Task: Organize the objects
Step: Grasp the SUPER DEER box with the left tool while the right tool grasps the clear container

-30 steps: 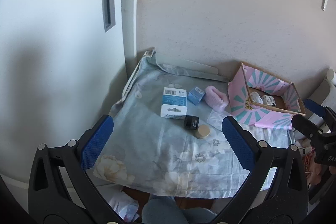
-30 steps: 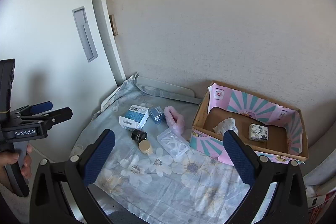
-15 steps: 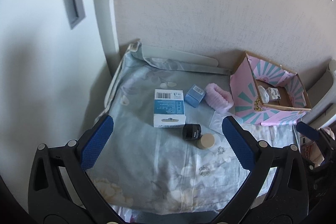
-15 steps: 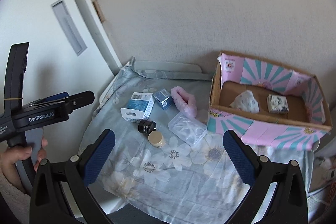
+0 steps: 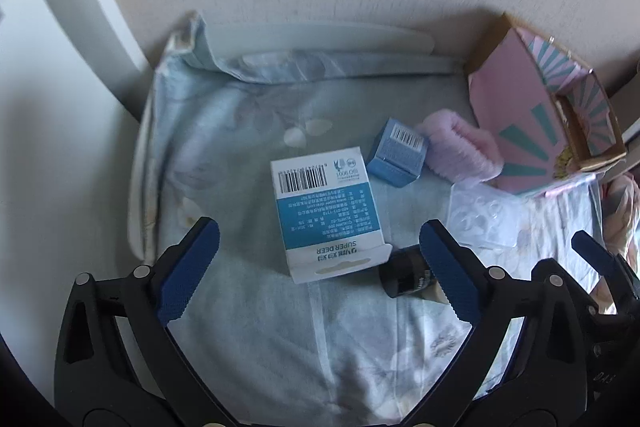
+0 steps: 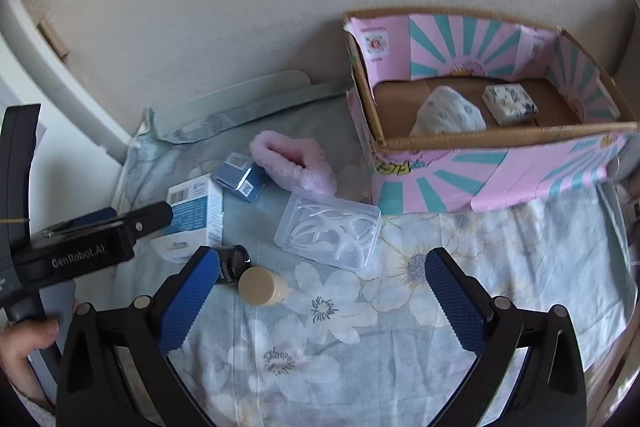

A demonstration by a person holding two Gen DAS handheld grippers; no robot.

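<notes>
The left tongs hang wide over the white-and-blue carton on the table; lower squarely across its long sides, clear of the black jar. The right tongs gape, empty, near the clear case; the pink box waits rightward.

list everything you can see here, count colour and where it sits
carton: 1, white and blue, lying flat mid-cloth
small box: 1, blue, right of the carton, touching the headband
headband: 1, fluffy pink, beside the storage box
clear case: 1, transparent, on the cloth in front of the storage box
jar: 1, black, by the carton's near corner
round container: 1, beige, touching the jar
storage box: 1, pink and teal, against the wall
patterned block: 1, white and blue, inside the storage box
wrapped bundle: 1, white, inside the storage box
cloth: 1, light blue floral, under everything
left gripper: open, over the carton
right gripper: open, over the cloth
</notes>
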